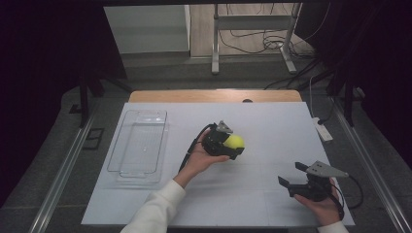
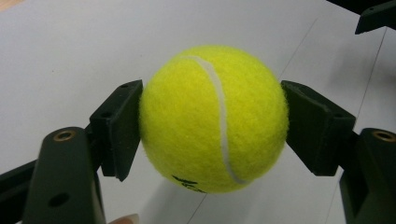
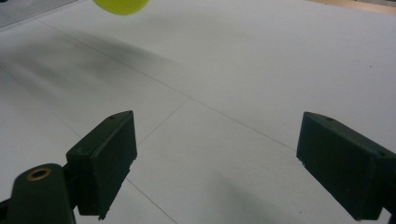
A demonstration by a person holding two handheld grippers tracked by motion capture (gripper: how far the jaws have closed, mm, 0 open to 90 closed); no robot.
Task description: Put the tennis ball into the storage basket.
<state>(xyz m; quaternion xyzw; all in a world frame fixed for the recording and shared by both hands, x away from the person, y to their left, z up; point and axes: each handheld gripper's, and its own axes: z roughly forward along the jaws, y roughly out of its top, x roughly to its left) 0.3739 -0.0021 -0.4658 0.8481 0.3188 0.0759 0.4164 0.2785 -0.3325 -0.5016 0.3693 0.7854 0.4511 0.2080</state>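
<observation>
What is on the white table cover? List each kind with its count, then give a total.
Fuzzy yellow-green tennis ball: 1
Clear rectangular plastic tray: 1
Black two-jaw hand-held gripper: 2, the left shut on the ball, the right open with nothing between its jaws
Total: 4

Dim room — white table (image 1: 272, 121) lit from above; soft shadows, slight blur.

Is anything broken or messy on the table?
Nothing stands out. The tennis ball sits whole in the left claw, the clear tray lies flat and empty on the white sheet, and the right claw is open.
</observation>
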